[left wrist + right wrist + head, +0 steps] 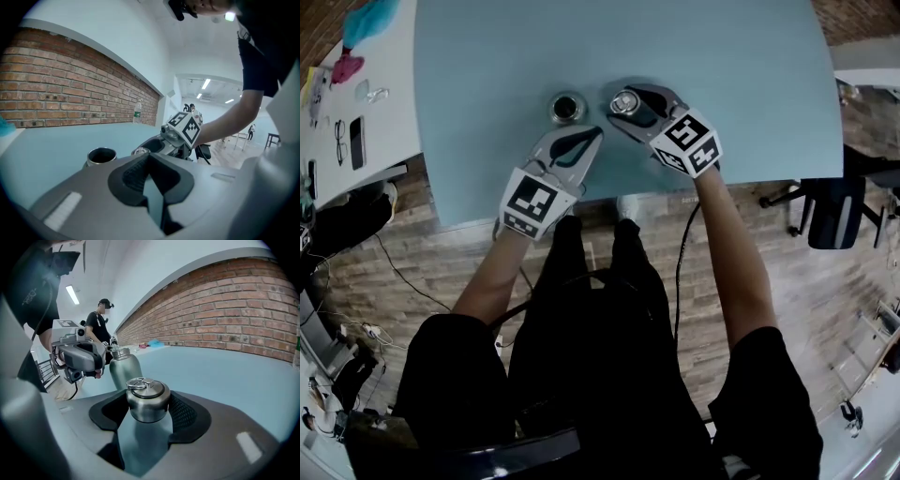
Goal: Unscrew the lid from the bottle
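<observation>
Already off, the steel lid (147, 399) sits clamped in our right gripper (624, 102), just right of the open bottle (568, 107); our left gripper (592, 137) is clenched empty.

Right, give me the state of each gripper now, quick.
Left gripper: closed, holding nothing.
Right gripper: closed on the lid, which is off the bottle.

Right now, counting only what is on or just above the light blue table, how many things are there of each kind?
Steel bottle, open: 1
Steel lid: 1
Grippers: 2, the left gripper shut and empty, the right gripper closed on the lid
Total: 4
</observation>
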The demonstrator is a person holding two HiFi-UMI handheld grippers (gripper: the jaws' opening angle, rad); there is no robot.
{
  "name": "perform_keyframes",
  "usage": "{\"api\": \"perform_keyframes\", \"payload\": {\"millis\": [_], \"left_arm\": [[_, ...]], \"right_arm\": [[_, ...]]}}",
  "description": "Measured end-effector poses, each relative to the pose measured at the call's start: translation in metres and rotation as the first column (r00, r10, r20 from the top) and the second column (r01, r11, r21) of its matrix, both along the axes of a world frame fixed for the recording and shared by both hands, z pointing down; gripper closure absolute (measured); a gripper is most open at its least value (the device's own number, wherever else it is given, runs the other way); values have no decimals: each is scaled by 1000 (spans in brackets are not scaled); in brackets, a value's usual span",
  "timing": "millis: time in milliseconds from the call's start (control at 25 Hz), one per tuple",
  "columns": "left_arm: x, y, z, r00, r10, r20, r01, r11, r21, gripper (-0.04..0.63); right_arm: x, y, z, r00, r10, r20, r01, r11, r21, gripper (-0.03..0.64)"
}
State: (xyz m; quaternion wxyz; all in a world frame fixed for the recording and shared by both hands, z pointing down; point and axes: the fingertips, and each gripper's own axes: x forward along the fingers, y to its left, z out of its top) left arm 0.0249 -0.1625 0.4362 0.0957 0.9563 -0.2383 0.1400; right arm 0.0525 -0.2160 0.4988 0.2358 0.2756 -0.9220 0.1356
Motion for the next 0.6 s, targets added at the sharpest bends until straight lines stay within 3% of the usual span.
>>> {"api": "perform_keyframes", "payload": {"millis": [600], "left_arm": [[-2,0,4,1000,-12,8,12,1000,-9,597]], "right_arm": [[3,-2,21,996,21,-84,-27,997,-74,348]]}}
